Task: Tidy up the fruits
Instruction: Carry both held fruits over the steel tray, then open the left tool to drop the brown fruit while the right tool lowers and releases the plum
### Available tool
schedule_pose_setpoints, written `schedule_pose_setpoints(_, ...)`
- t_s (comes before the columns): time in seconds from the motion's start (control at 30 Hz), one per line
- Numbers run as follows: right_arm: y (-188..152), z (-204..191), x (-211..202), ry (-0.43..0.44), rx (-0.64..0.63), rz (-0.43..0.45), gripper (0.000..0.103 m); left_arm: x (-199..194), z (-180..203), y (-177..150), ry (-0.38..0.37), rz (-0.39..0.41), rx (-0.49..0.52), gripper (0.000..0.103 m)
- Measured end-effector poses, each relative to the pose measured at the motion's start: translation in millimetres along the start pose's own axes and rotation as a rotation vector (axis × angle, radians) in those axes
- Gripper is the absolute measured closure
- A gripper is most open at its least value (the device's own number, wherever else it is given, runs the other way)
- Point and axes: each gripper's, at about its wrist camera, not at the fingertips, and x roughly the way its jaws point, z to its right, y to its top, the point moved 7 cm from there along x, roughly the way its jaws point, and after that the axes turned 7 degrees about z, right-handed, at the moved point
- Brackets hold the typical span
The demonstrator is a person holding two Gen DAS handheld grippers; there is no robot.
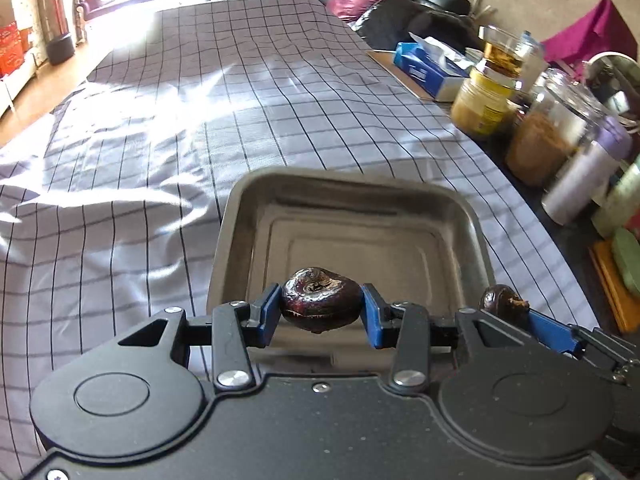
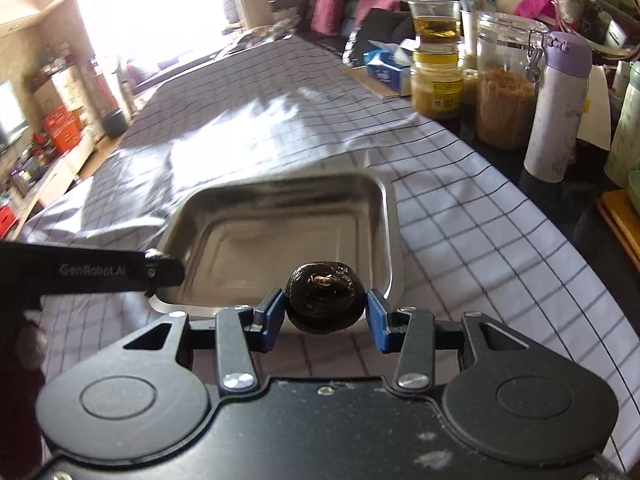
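While both grippers (image 1: 321, 307) (image 2: 325, 308) clamp dark fruits (image 1: 320, 300) (image 2: 325, 298), tray (image 1: 472, 224) lies below.

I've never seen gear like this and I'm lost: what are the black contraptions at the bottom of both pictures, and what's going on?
They are handheld grippers, one in each of a person's hands, each with a camera looking along its blue fingers.

Left camera: the left gripper pinches a dark round fruit; the other gripper shows at the right edge.

Right camera: the right gripper pinches a second dark fruit.

Ahead lies an empty metal tray on a checked cloth, with jars beside it.
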Motion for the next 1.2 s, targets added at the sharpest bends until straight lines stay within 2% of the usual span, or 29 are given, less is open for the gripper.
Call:
schedule_pose_setpoints(0.23, 31.1, 10.5, 54.7, -0.089, 0.036, -0.016, 0.058, 27.7, -3.9, 15.2, 0.029, 0.000, 0.008, 0.053)
schedule_pose_setpoints(0.43, 48.5, 19.2, 72.7, -0.135, 0.071, 0.009, 0.058, 38.4, -7.4, 20.2, 0.066, 0.010, 0.030, 0.053)
schedule_pose_setpoints(0.67, 36.3, 18.3, 81.1, -0.174, 0.039, 0.039, 0.058, 51.7, -4.1, 18.4, 0.074, -0.011, 0.063, 0.053)
schedule_pose_setpoints(1.2, 24.9, 16.5, 92.4, -0.171, 0.007, 0.035, 0.057, 65.4, -5.1, 11.0, 0.097, -0.046, 0.077, 0.053)
